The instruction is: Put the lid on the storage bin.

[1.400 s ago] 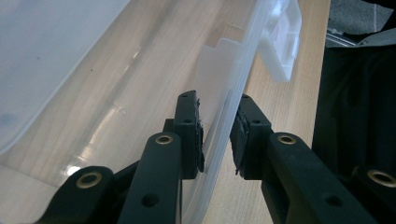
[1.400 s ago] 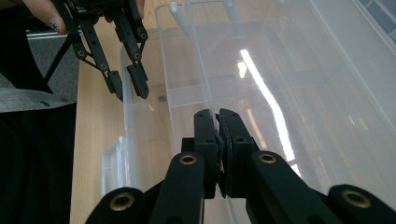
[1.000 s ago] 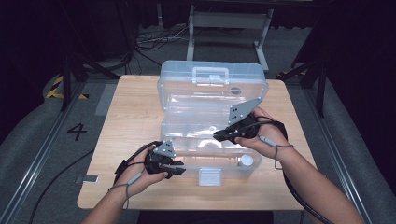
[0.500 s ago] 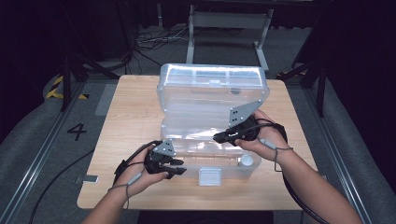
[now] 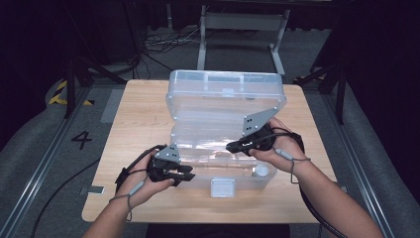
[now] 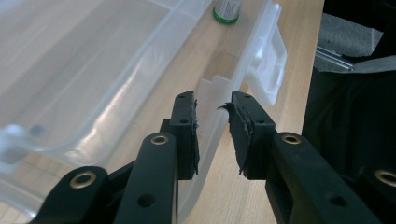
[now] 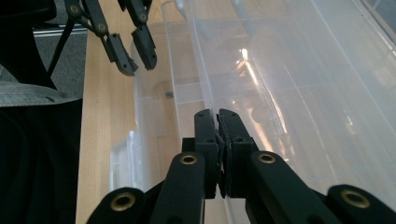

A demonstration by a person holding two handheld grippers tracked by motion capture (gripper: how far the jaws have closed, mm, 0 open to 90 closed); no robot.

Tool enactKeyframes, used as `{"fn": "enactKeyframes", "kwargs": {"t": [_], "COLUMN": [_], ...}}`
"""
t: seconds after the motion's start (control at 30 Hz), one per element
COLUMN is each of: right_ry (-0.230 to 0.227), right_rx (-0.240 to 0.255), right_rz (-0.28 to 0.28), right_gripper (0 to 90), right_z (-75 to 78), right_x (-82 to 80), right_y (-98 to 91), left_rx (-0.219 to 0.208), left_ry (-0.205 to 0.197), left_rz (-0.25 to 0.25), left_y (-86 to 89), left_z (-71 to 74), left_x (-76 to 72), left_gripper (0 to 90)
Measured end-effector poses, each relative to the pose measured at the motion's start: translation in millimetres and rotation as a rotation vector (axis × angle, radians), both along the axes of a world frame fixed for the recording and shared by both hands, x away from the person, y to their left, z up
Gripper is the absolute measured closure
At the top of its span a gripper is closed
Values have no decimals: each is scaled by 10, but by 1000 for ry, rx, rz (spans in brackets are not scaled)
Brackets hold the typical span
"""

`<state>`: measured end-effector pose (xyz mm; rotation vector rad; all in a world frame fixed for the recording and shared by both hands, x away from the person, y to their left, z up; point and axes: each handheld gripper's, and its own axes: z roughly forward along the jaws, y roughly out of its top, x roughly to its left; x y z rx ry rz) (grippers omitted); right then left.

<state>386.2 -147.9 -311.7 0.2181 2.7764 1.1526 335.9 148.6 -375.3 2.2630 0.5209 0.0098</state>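
Note:
A clear plastic storage box [image 5: 247, 179] stands on the wooden table [image 5: 133, 114] with its lid [image 5: 223, 104] tilted up. My right gripper [image 5: 231, 147] [image 7: 218, 114] is shut on the lid's front edge and holds it raised. My left gripper [image 5: 190, 173] [image 6: 212, 100] is at the box's front left, its jaws astride the front rim [image 6: 210, 135]. Those jaws have just been closing, and a gap still shows beside the pads. In the right gripper view the left gripper [image 7: 134, 56] stands farther off over the rim.
A small bottle [image 6: 227, 9] with a green band and white cap [image 5: 261, 171] stands inside the box at its front right. The box's latch [image 5: 223, 187] [image 6: 268, 65] hangs over the front wall. Bare table lies left of the box; dark floor and cables surround the table.
The left gripper's jaws widened a little, then narrowed again around the box's front rim. Both hands and the raised lid stay where they were.

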Motion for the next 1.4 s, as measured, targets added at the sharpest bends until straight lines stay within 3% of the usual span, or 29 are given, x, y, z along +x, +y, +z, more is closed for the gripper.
{"fn": "enactKeyframes", "kwargs": {"t": [0.3,0.57,0.87,1.07,1.2,1.4], "right_ry": [-7,-21,-25,-32,-39,-43], "right_rx": [-1,4,7,8,10,13], "right_rz": [0,-6,-14,-15,-18,-21], "right_gripper": [875,874,873,872,871,871], "right_z": [-6,-16,-27,-41,-47,-60], "right_x": [-6,-29,-50,-74,-92,-117], "right_y": [-4,-14,-15,-20,-22,-34], "left_rx": [-42,-107,-135,-176,-167,-195], "left_ry": [1,-59,-83,-101,-154,-166], "left_rz": [3,66,99,142,171,202], "left_y": [105,183,286,356,364,397], "left_z": [173,333,427,497,543,569], "left_x": [18,21,37,47,28,58], "left_gripper": [834,880,890,893,895,895]}}
